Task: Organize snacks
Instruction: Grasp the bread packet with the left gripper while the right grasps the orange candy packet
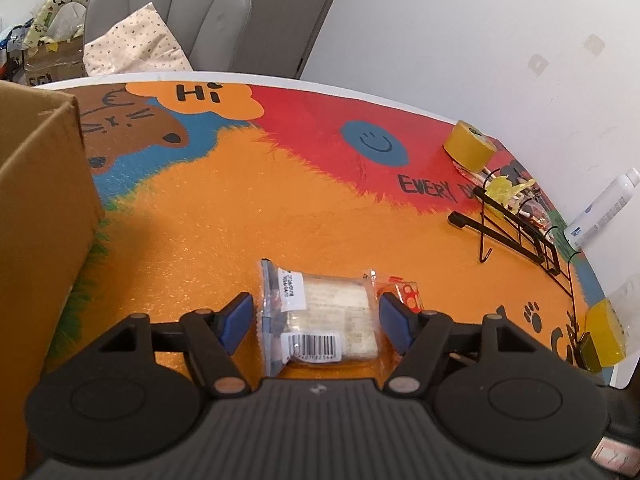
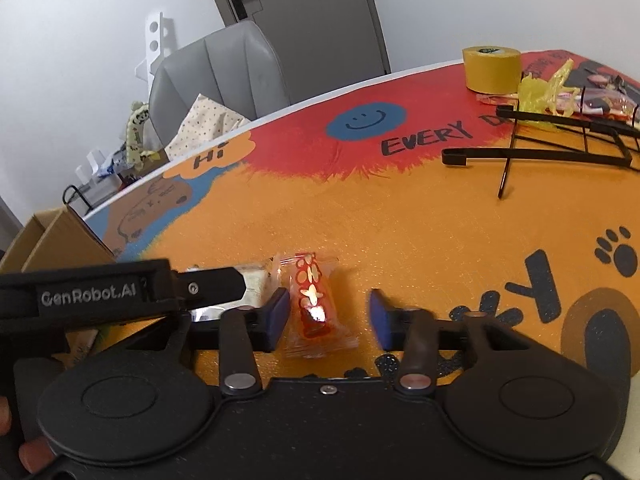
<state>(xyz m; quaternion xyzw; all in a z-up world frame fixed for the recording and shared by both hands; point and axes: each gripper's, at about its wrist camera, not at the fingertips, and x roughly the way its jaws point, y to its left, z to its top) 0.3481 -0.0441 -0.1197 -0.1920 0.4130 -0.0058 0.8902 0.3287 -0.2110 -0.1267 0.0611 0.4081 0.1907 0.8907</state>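
Our surface (image 1: 192,216) is a bright mat reading "Hi" and "EVERY". The left claw (image 1: 316,316) straddles a clear barcoded cake pack (image 1: 320,316), long axis pointing away from us, pads not touching. The right claw (image 2: 329,316), beside the "GenRobot.AI" arm, sits narrow around the red candy (image 2: 312,300), its right pad clear.

We see the counter (image 1: 192,216) covered in a bright print: orange fuzz, a red patch, a blue smiley, a brown bear face and black lettering with paw prints. The clear snack packet (image 1: 320,312) shows pale beige contents and a white barcode label. The small candy (image 2: 312,300) is red-orange with cream flower shapes. The tape roll (image 2: 492,70) is mustard yellow, the wire rack (image 2: 560,148) black, the cardboard box (image 1: 40,208) plain brown.
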